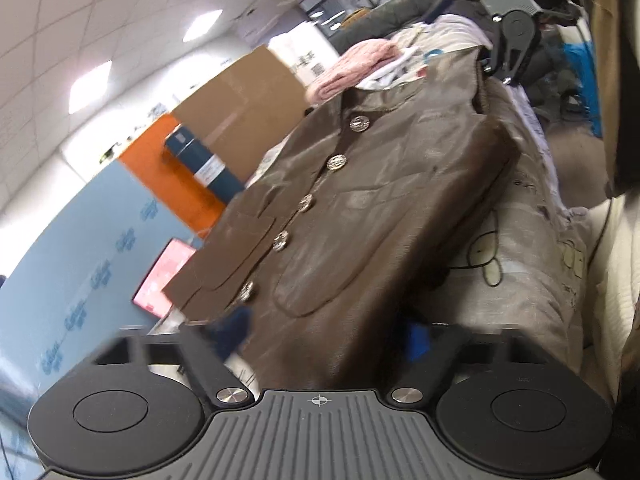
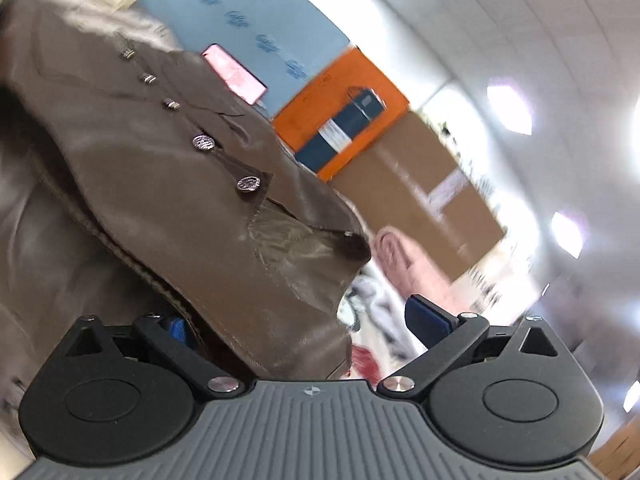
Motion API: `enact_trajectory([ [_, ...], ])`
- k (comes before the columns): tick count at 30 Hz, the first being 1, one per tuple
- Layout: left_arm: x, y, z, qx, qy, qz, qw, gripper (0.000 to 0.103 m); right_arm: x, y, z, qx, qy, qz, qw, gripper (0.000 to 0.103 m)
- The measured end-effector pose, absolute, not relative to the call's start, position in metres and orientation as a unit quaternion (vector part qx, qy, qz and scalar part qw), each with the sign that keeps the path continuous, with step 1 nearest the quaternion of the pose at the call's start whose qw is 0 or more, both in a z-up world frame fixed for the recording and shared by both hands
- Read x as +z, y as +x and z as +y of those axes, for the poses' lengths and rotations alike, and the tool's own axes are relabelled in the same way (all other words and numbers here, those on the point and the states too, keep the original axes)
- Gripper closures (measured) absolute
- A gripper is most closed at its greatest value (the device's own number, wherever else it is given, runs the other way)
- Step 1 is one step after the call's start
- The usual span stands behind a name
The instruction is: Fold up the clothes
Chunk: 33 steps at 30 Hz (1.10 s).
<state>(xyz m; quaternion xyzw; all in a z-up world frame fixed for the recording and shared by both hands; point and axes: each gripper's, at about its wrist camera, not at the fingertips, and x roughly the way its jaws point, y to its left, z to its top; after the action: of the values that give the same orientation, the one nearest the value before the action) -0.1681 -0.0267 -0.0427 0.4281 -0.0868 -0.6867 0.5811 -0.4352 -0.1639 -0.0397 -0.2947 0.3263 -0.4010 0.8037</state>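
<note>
A brown leather-look jacket point(image 1: 360, 208) with silver buttons point(image 1: 336, 163) lies folded, front up, on a grey printed cloth point(image 1: 524, 280). My left gripper point(image 1: 326, 332) is open at the jacket's hem, which lies between its widely spread blue-padded fingers point(image 1: 416, 340). My right gripper point(image 2: 302, 324) is open too, at the collar and shoulder end of the jacket point(image 2: 168, 184). That corner of the jacket sits between its fingers point(image 2: 428, 320). In the left wrist view the right gripper point(image 1: 500, 64) shows as black parts at the far end of the jacket.
A pink knit garment point(image 1: 356, 68) point(image 2: 404, 256) and a pile of light clothes point(image 1: 436, 36) lie beyond the collar. Behind stand a cardboard sheet point(image 1: 240, 120), an orange box point(image 1: 160, 160), a dark blue box point(image 1: 204, 164) and a light blue panel point(image 1: 80, 248). Something red point(image 2: 362, 360) lies under the jacket's corner.
</note>
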Motion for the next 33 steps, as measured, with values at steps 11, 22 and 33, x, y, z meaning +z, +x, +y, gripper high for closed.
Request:
enact_trajectory([
  [11, -0.044, -0.166, -0.017, -0.685, 0.372, -0.090, 0.619, 0.093, -0.035, -0.445, -0.143, -0.370, -0.258, 0.318, 0.834, 0.095],
  [22, -0.016, -0.160, 0.006, -0.674, 0.307, -0.123, 0.660, 0.095, 0.006, -0.461, -0.117, -0.361, -0.239, 0.266, 0.862, 0.099],
  [33, 0.016, -0.116, -0.100, -0.654, 0.233, -0.140, 0.706, 0.093, 0.037, -0.431, -0.190, -0.381, -0.309, 0.217, 0.844, 0.099],
])
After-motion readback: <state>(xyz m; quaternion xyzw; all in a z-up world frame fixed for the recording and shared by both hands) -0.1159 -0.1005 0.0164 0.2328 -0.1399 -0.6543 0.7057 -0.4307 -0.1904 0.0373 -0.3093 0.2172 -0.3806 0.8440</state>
